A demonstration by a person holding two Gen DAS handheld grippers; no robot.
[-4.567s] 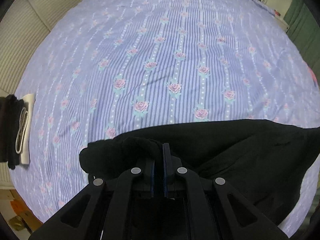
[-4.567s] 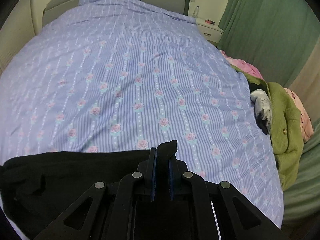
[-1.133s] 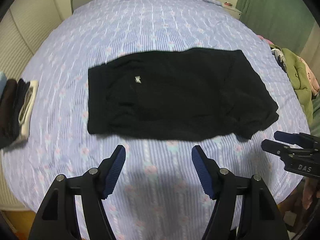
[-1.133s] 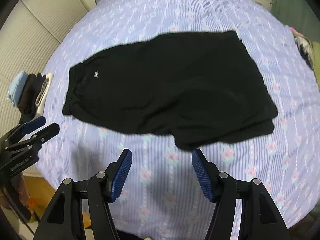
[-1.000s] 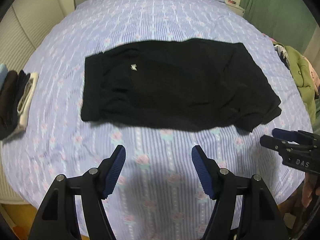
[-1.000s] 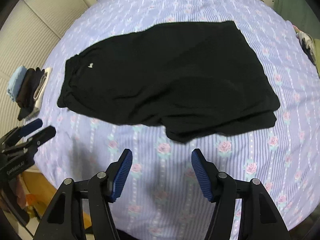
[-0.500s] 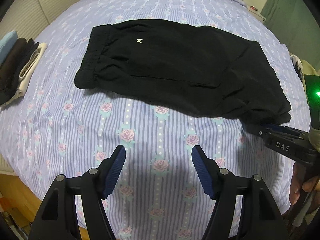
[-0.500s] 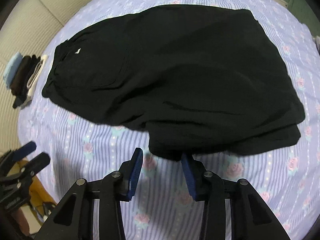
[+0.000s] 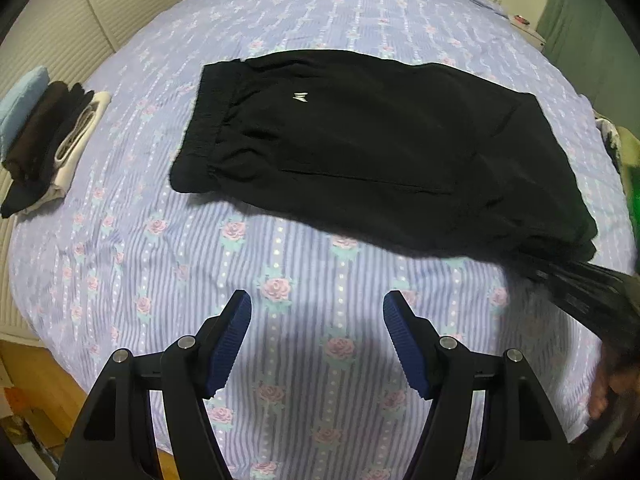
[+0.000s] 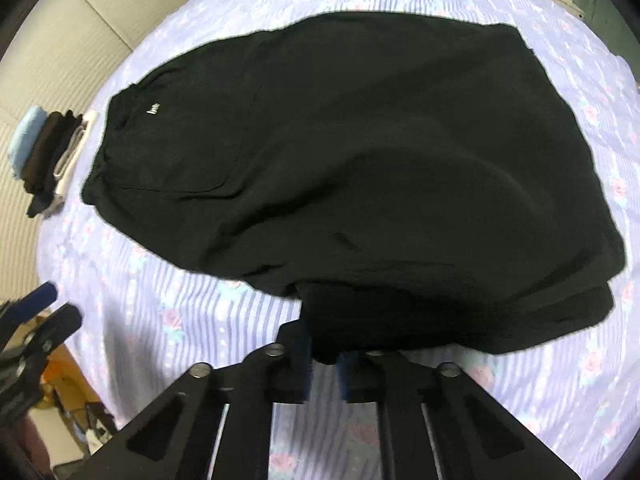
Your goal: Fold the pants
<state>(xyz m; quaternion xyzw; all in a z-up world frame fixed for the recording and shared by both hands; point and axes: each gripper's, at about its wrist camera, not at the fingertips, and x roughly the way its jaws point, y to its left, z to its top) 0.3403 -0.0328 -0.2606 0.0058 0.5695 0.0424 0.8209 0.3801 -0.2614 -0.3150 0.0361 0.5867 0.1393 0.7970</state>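
Dim, fisheye-warped, right view blurred

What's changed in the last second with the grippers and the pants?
The right gripper came down to the near corner of the pants and its jaws have just been closing on it. The left gripper stayed open over the bedspread; the pants stayed flat.

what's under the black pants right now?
The black pants lie flat on the floral striped bedsheet; the sheet shows all around them. At the near hem, a second fabric layer peeks out beneath the top one. Anything else under them is covered.
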